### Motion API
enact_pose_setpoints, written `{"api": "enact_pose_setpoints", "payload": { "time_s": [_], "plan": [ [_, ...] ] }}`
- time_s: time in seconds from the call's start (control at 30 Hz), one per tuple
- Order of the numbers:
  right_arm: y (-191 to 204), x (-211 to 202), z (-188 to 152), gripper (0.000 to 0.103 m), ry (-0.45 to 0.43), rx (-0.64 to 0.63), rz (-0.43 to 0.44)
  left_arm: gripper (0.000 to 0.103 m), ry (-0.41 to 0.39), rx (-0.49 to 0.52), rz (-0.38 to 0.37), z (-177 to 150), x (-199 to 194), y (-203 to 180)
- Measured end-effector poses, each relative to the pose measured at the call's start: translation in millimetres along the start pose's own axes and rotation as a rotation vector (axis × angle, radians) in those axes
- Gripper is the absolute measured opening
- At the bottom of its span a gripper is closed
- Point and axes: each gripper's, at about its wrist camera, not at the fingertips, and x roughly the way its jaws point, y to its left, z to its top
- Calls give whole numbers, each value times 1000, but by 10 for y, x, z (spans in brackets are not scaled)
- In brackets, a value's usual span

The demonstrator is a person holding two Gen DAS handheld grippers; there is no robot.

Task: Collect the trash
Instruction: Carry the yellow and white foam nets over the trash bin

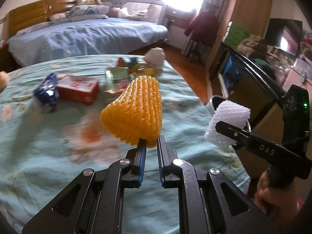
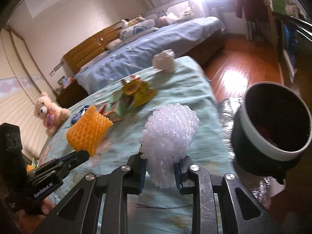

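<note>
My left gripper [image 1: 151, 142] is shut on an orange foam fruit net [image 1: 134, 111], held above the turquoise flowered bedspread [image 1: 48, 140]; the same orange net [image 2: 88, 129] shows at the left of the right wrist view. My right gripper [image 2: 160, 161] is shut on a white foam fruit net [image 2: 169, 134], seen as the white net [image 1: 226, 124] at the right of the left wrist view. A black waste bin with a white rim [image 2: 273, 124] stands on the floor beside the bed, to the right of the white net. More trash lies further back: a red carton [image 1: 78, 89], a blue wrapper [image 1: 46, 93], yellow and green wrappers [image 2: 136, 93], crumpled white paper [image 2: 164, 60].
A plush bear [image 2: 48, 113] sits at the bed's left side. Behind is a second bed with blue sheets [image 1: 87, 35] and a wooden headboard. Wooden floor [image 2: 234, 74] and a cabinet [image 1: 251, 13] lie to the right. A person's hand [image 1: 276, 193] holds the right gripper's handle.
</note>
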Motion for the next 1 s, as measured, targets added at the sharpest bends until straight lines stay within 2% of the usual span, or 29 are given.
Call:
{"api": "enact_pose_setpoints", "payload": {
  "time_s": [0.5, 1.0],
  "plan": [
    [-836, -326, 75, 24, -46, 109, -114, 11, 40, 110, -96, 126, 330, -715],
    [-1463, -370, 182, 24, -43, 170, -197, 10, 95, 205, -171, 248, 751, -1370]
  ]
}}
